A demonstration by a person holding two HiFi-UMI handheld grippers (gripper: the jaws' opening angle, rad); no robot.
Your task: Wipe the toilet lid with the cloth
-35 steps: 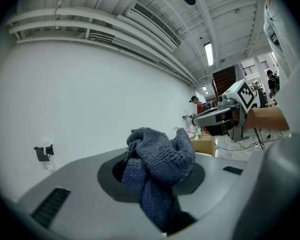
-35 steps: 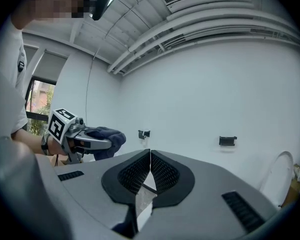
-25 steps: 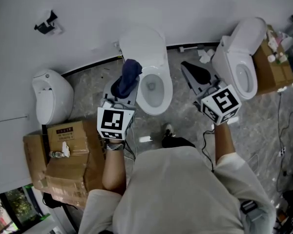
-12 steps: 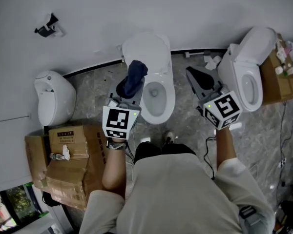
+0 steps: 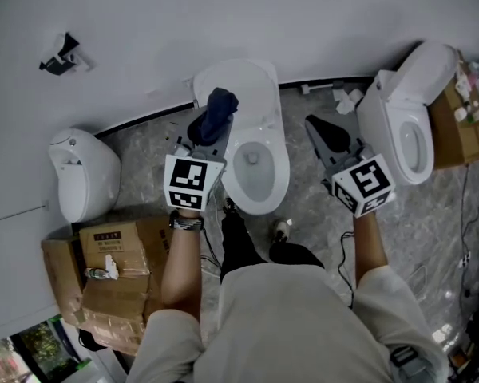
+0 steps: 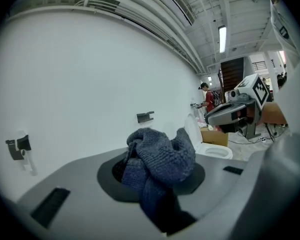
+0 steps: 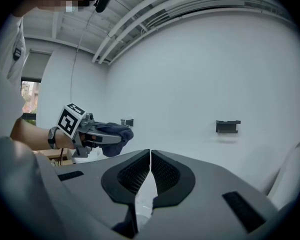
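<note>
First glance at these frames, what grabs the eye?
The dark blue cloth bunched in the left tongs stands out against all the white, close to the raised lid of the middle toilet. The right tongs are shut and empty, between that toilet and a second toilet at the head view's right. Crumpled cardboard boxes fill the lower left.

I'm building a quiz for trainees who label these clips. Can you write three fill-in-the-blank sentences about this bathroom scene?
1. The left gripper is shut on a dark blue ____.
2. The right gripper is shut and holds ____.
3. The boxes on the floor beside the person's left arm are made of ____.
Missing words: cloth; nothing; cardboard.
</note>
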